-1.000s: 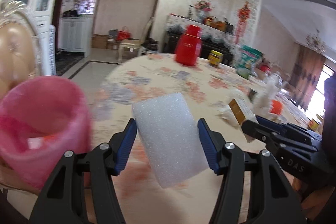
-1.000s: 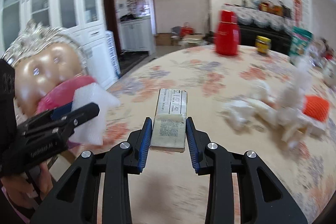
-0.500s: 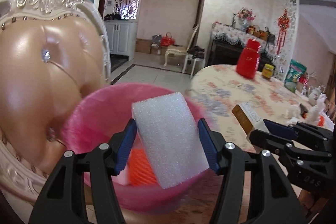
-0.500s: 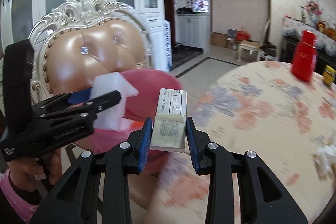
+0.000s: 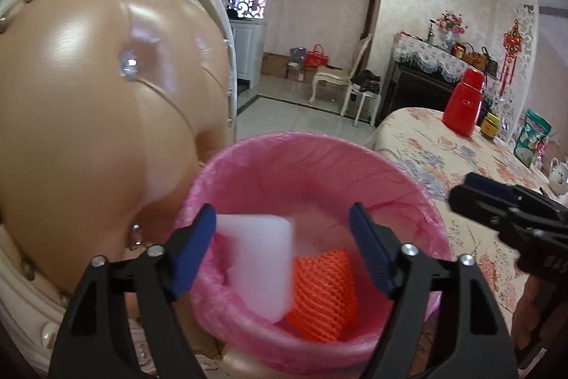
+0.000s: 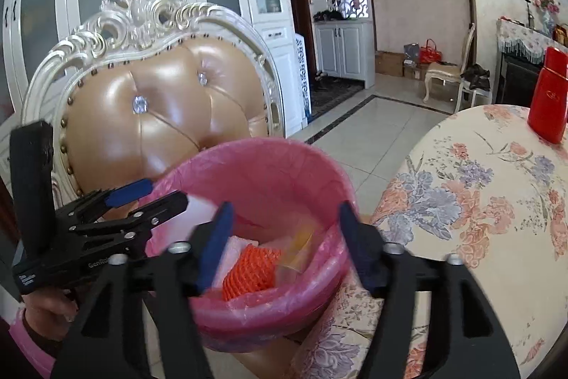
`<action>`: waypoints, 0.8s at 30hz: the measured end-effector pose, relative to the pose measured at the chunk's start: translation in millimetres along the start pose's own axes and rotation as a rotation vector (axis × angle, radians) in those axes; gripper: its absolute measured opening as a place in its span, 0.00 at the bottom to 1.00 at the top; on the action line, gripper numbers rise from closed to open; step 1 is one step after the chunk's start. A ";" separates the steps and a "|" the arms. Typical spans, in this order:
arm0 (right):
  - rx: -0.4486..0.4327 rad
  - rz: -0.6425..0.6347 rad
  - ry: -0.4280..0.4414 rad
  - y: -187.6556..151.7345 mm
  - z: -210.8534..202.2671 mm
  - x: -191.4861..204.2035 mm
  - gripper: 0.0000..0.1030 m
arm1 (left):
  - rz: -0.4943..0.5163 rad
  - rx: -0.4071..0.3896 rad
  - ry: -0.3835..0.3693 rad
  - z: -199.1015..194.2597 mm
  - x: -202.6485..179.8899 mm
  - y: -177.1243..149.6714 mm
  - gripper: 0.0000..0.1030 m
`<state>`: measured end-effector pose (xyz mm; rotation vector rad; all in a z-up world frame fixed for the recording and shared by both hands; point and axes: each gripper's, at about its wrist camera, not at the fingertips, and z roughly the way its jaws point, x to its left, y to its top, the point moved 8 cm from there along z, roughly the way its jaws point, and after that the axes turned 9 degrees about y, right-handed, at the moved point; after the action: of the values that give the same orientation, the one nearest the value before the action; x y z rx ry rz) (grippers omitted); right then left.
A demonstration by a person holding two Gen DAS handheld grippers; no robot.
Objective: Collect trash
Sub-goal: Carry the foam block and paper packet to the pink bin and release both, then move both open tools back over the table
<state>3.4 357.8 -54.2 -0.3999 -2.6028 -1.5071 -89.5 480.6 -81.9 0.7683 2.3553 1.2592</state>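
White foam [image 5: 257, 267], light and squashy, best pinched across its flat faces, drops blurred into the pink-lined bin [image 5: 319, 148] beside orange netting [image 5: 325, 297]. The left gripper [image 5: 282, 253] and right gripper [image 6: 284, 238] are both opening, nothing pressed between the pads, above the bin.

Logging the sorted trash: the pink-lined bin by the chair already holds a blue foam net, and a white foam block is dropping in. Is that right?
Not quite: the foam net in the pink-lined bin is orange, not blue, as the left wrist view shows. The rest holds: the bin stands by the chair, and the white foam block is dropping in.
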 end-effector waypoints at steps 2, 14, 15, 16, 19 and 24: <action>-0.006 0.004 -0.015 -1.4 -9.1 -5.1 0.61 | -0.006 -0.006 0.011 -3.0 3.5 -1.3 0.77; -0.062 0.048 -0.209 -34.8 -127.4 -65.4 0.70 | 0.083 -0.080 -0.127 -54.2 -90.9 -7.1 0.95; -0.070 0.051 -0.226 -37.1 -137.4 -71.3 0.71 | 0.102 -0.082 -0.148 -57.4 -106.0 -6.7 0.95; -0.079 0.057 -0.256 -40.7 -153.8 -81.2 0.71 | 0.120 -0.083 -0.168 -60.7 -121.0 -6.7 0.95; -0.099 0.078 -0.328 -48.0 -190.5 -105.9 0.71 | 0.166 -0.071 -0.264 -72.4 -177.6 -7.3 0.95; -0.153 0.140 -0.475 -69.9 -265.9 -158.6 0.71 | 0.237 -0.082 -0.406 -97.4 -278.7 -9.1 0.95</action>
<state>125.9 67.7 -14.4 -1.0504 -2.7139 -1.7426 74.4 242.5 -21.0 1.1789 1.9193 1.1494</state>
